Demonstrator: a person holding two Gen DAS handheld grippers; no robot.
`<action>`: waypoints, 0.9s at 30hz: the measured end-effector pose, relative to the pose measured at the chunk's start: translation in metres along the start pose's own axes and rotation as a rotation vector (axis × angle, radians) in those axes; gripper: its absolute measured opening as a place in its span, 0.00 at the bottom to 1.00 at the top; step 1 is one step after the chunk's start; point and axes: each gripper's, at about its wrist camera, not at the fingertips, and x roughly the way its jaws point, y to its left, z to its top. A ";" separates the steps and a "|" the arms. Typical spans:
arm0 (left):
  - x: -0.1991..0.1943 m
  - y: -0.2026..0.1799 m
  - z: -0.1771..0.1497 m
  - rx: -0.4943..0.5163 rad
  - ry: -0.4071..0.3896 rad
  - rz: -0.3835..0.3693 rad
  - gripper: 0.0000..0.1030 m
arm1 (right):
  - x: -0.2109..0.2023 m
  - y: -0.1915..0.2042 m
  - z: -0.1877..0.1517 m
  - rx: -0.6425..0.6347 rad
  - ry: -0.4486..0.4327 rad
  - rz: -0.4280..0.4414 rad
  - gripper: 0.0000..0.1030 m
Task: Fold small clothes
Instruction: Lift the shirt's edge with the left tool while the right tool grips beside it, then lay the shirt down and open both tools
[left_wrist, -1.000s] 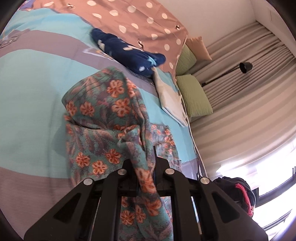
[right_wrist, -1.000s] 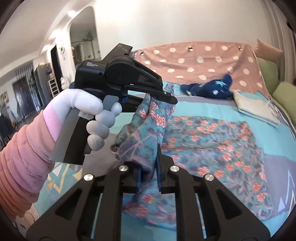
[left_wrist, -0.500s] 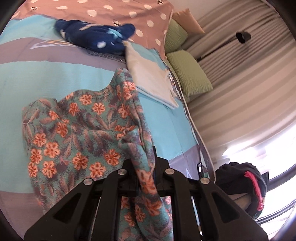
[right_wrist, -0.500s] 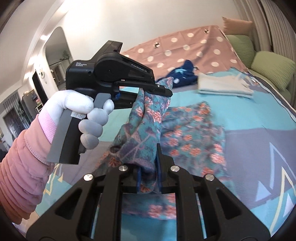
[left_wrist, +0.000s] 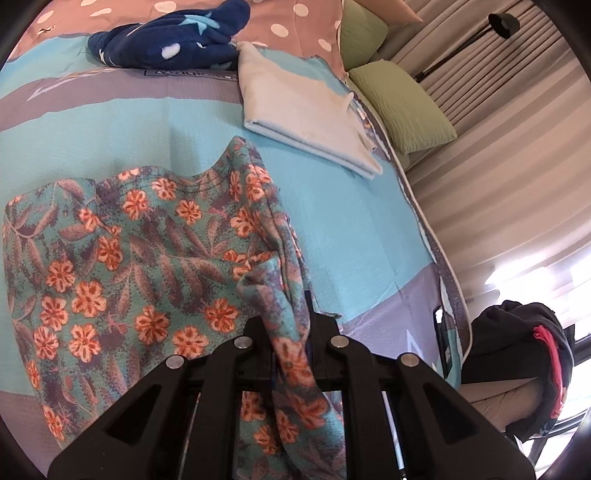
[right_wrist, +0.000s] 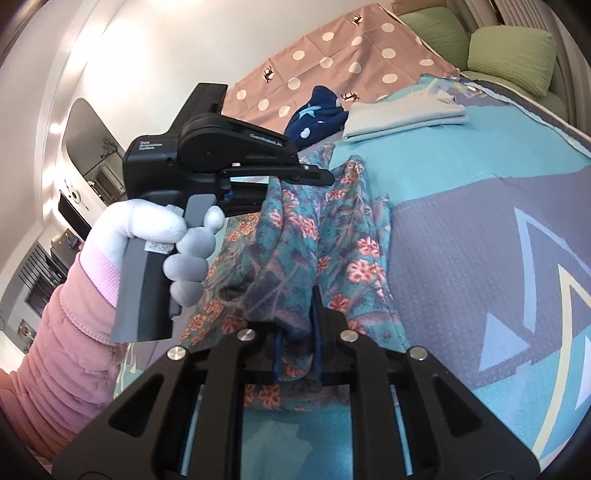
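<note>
holding one edge of the floral garment (left_wrist: 122, 258) pinched in both grippers, left gripper (left_wrist: 290, 332) and right gripper (right_wrist: 295, 325) are lifting it; the rest is trailing forward onto the bed (left_wrist: 351, 221).

teal orange-flowered garment (left_wrist: 122, 258), navy star-print garment (left_wrist: 173, 40)

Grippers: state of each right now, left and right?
Left gripper: closed, pinching the floral garment.
Right gripper: closed on another bunch of the floral garment, lifted off the bed.
</note>
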 end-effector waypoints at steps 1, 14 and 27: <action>0.001 -0.003 0.000 0.007 0.001 0.009 0.10 | -0.001 -0.002 0.000 0.005 0.001 0.005 0.13; 0.011 -0.020 -0.005 0.049 0.009 0.044 0.29 | -0.012 -0.027 -0.008 0.151 0.042 0.085 0.12; -0.060 -0.008 -0.049 0.110 -0.084 -0.021 0.40 | -0.023 -0.059 -0.027 0.283 0.094 0.114 0.12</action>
